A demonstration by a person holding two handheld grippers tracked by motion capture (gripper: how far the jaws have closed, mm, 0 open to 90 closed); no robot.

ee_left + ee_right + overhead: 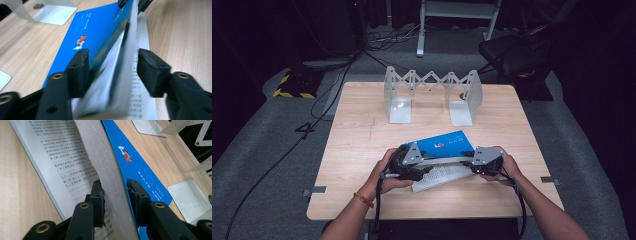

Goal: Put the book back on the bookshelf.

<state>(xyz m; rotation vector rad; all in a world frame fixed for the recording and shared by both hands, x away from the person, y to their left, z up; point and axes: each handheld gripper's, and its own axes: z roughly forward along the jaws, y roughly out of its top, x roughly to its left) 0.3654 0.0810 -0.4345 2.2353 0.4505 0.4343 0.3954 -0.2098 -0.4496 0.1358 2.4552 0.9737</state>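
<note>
A blue-covered book [443, 141] lies open on the near half of the wooden table [362, 135], its printed page [439, 176] flat on the wood and a thick block of pages lifted on edge with the blue cover [95, 35] leaning away behind it.

The left gripper [412, 162] sits at the book's left end, held in the person's left hand [384, 175]. In the left gripper view its jaws straddle the raised block of pages [117, 75]: one pad rests against the blue cover side, while the other stands clear of the page edges with a gap showing, so this gripper is released rather than clamped.

The right gripper [472, 161], in the right hand [507, 167], meets the book from the opposite end. In the right gripper view its two pads press on either side of the upright sheaf of pages [107, 177], grasping it, with the text page [57, 152] spread flat to one side and the blue cover [140, 172] lying on the other.

At the far edge of the table stands an expanding metal bookend rack [432, 92], well apart from the book.
</note>
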